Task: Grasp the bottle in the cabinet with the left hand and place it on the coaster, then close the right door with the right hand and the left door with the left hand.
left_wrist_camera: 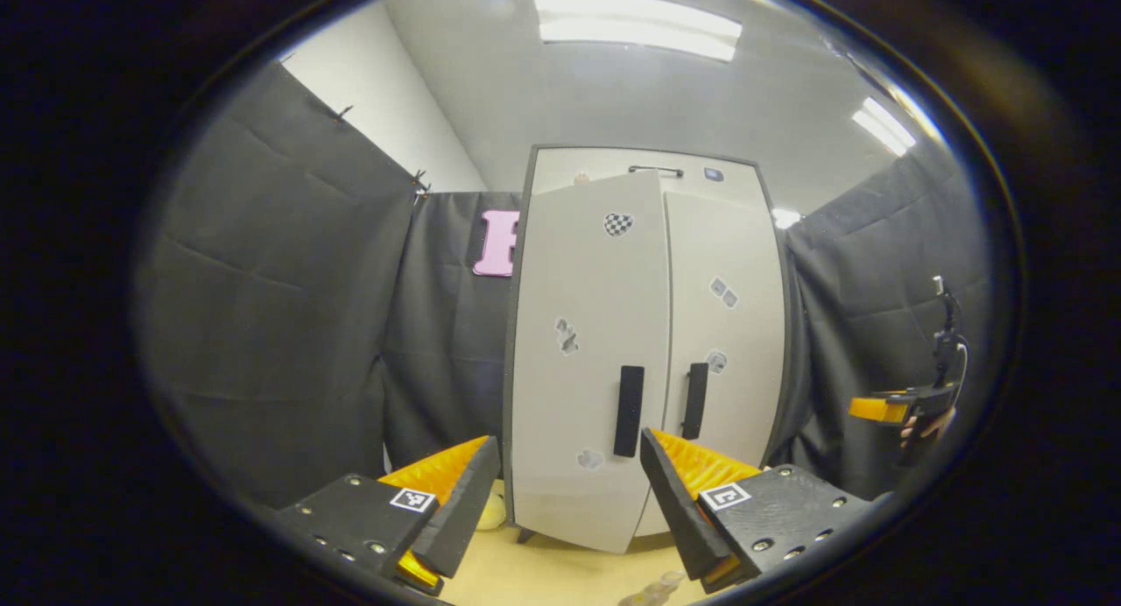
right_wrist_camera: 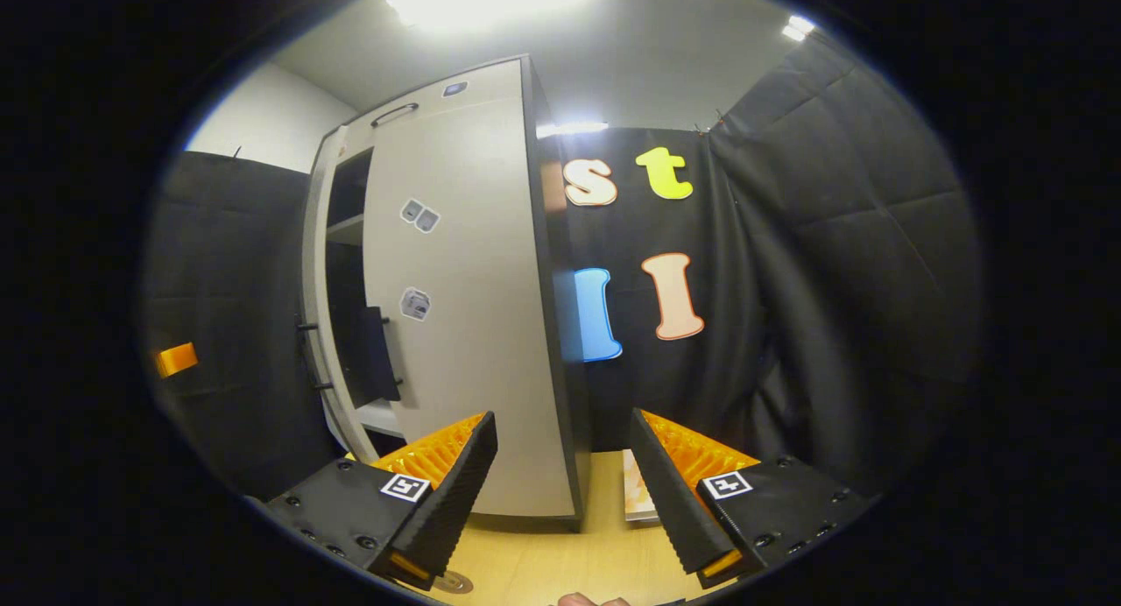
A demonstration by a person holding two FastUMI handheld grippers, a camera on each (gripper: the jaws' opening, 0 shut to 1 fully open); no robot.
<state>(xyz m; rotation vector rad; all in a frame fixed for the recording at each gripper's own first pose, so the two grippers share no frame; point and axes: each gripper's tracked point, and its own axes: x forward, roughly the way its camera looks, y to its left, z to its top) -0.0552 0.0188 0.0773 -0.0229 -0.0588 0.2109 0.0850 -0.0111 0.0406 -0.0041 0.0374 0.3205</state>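
My left gripper (left_wrist_camera: 569, 501) hangs open, empty, before the cabinet (left_wrist_camera: 644, 343); the bottle (left_wrist_camera: 652, 591) lies below it. Right gripper (right_wrist_camera: 563, 492) gapes too. Two doors: left door (left_wrist_camera: 587, 361) ajar, right door (left_wrist_camera: 727, 326) shut.

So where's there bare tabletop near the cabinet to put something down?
Bare wood lies in front of the cabinet, between the left gripper fingers, bordered by the cabinet foot and the bottle at the bottom edge. By the right gripper, the strip beside the cabinet holds a flat card.

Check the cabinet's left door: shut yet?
No, ajar. The left door stands proud of the right door; right gripper view shows a gap onto shelves.
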